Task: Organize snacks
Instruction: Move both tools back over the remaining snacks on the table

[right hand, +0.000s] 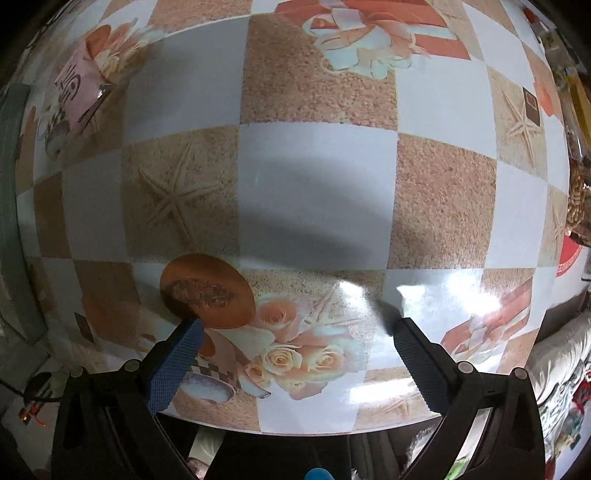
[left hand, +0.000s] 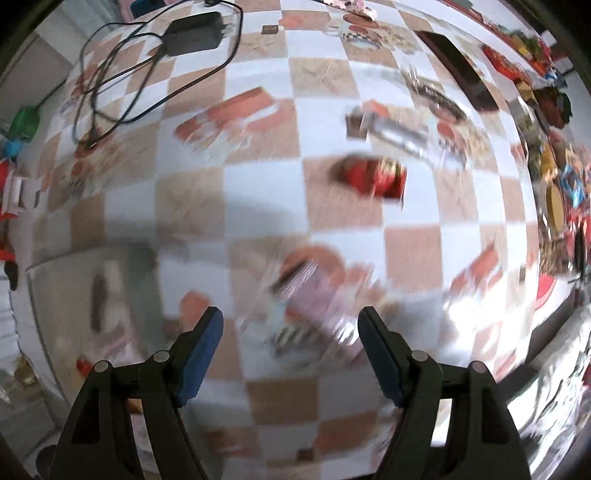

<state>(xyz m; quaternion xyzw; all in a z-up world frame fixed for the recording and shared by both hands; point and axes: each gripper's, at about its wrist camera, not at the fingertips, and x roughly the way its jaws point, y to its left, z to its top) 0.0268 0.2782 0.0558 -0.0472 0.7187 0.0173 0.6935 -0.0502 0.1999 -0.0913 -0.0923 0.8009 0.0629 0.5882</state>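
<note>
The left wrist view is motion-blurred. A red snack packet (left hand: 373,180) lies on the checked tablecloth (left hand: 258,192), with a silvery wrapped snack (left hand: 391,129) beyond it and a pile of colourful snacks (left hand: 554,184) along the right edge. My left gripper (left hand: 290,328) hangs open above the cloth, well short of the red packet, nothing between its blue pads. In the right wrist view my right gripper (right hand: 295,338) is open over the near table edge, above a printed rose picture (right hand: 295,354), holding nothing. A bag of nuts (right hand: 578,199) shows at the far right.
A black power adapter (left hand: 195,33) with looped cable (left hand: 110,81) lies at the far left of the table. A long dark box (left hand: 461,70) sits at the far right. The table's near edge (right hand: 295,430) runs just under my right gripper.
</note>
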